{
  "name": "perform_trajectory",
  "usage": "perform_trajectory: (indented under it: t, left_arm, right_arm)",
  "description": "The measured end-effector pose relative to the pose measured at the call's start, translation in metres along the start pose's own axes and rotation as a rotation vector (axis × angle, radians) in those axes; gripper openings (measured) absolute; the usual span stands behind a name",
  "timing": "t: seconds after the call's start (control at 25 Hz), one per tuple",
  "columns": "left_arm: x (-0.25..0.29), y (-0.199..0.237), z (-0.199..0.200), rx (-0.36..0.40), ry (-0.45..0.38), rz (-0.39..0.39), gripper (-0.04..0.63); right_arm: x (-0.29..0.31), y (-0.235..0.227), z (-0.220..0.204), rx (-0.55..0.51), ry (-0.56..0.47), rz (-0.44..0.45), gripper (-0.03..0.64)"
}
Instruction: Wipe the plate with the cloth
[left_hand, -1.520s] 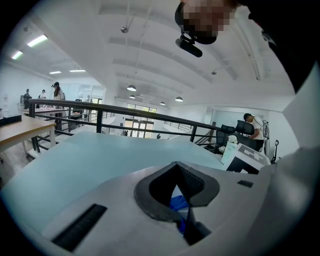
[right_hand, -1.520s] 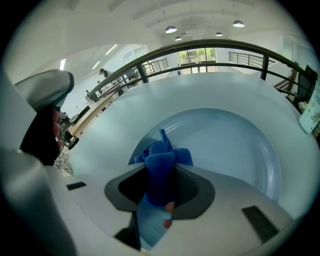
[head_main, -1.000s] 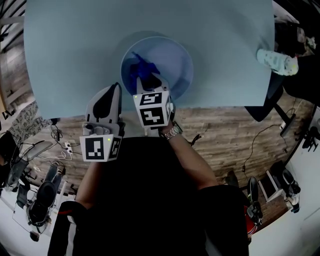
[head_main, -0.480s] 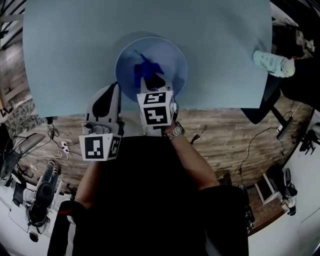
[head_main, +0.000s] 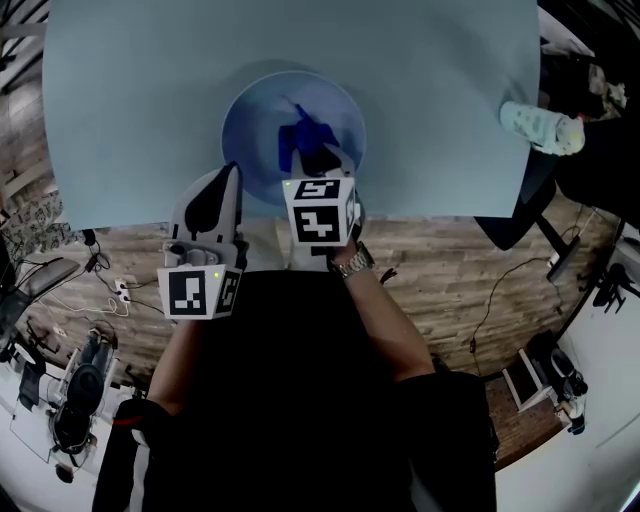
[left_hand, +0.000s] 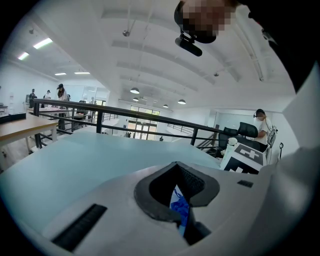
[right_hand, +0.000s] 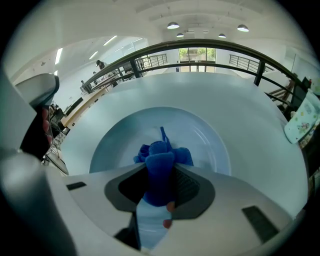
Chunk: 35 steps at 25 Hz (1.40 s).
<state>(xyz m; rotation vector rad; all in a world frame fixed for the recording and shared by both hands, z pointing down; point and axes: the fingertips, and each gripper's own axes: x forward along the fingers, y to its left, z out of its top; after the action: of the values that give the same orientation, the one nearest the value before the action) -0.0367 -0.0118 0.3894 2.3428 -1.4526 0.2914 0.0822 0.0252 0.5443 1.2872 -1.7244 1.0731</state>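
Right gripper (head_main: 320, 165) is clamped on the cloth (right_hand: 161, 165), whose bunched end runs ahead of the jaws, away from me, onto the near half of the plate (head_main: 250, 120). The plate's bare part lies beyond the claw on the table (head_main: 130, 90), so I judge the wipe goes forward. Left gripper (head_main: 228, 178), jaws together and empty, sits just beside the near-left rim. Nothing obstructs.

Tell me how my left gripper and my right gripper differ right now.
The right gripper is clamped on the blue cloth; the left gripper holds nothing, with its jaws almost together. The right gripper reaches over the plate, while the left gripper's tip sits beside the plate's near left rim, over the table. Both point away from the person and carry a marker cube.
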Motion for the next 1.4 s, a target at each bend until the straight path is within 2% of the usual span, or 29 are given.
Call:
perform_trajectory:
  t: [0.64,1.12,1.4]
  left_arm:
    - [-0.006,-0.012,0.001,-0.002,-0.02,0.009,0.001]
    - [-0.013,-0.018,-0.006,-0.011,-0.028,0.026,0.002]
    - [-0.017,-0.016,-0.005,-0.017,-0.035,0.027,0.002]
  right_arm:
    - [-0.013,-0.034,-0.007,0.011,0.02,-0.08,0.118]
    - [-0.029,-0.045,-0.009,0.014,0.0,-0.11,0.118]
    - [-0.041,-0.037,-0.001,0.036,-0.029,-0.09,0.118]
